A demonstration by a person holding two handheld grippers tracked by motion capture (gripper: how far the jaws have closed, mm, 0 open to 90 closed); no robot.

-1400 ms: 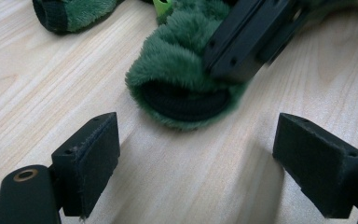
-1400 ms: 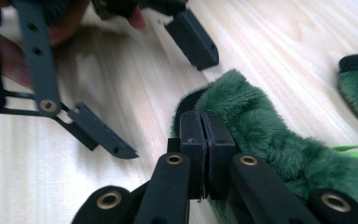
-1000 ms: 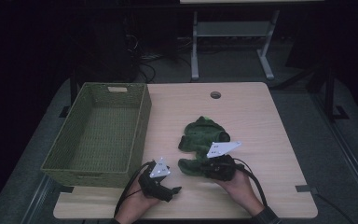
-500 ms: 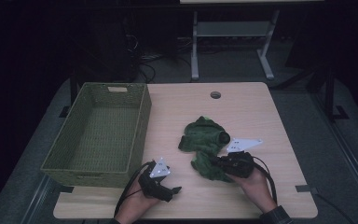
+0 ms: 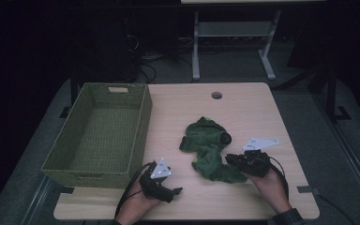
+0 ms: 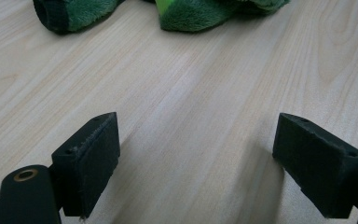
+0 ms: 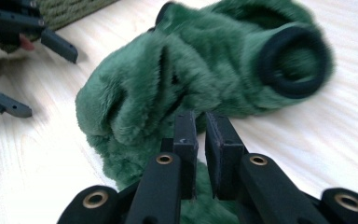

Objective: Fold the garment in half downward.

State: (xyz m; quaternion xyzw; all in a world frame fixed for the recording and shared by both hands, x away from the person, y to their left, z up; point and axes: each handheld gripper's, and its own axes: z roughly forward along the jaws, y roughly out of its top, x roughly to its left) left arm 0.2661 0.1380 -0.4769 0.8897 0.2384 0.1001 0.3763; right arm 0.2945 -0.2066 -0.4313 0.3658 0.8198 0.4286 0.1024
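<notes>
Right now —
garment: green plush garment (image 5: 207, 149), crumpled, lying on the wooden table (image 5: 243, 108) centre-right of the high view; dark-rimmed cuff opening (image 7: 292, 60) at upper right of the right gripper view.
right gripper: right gripper (image 5: 231, 160) at the garment's lower right edge in the high view, lower right of frame, held by the right hand (image 5: 271, 185).
right jaws: nearly together, a narrow slit between the pads (image 7: 185, 140); they have just been opening a little. Plush sits right at and under the tips, but a firm pinch isn't clear from the frames.
left gripper: left gripper (image 5: 174, 191) at bottom centre-left of the high view, just beside the basket's near corner, low over bare table, left hand (image 5: 138, 206) under it. Also seen at upper left of the right gripper view (image 7: 37, 60).
left jaws: wide apart, just tabletop between the pads (image 6: 91, 158); garment well ahead along the top edge of the left gripper view (image 6: 191, 11).
basket: green woven basket (image 5: 143, 122) on the left of the table, well apart from the garment.
table hole: round cable hole (image 5: 216, 95) near the far edge, upper centre.
</notes>
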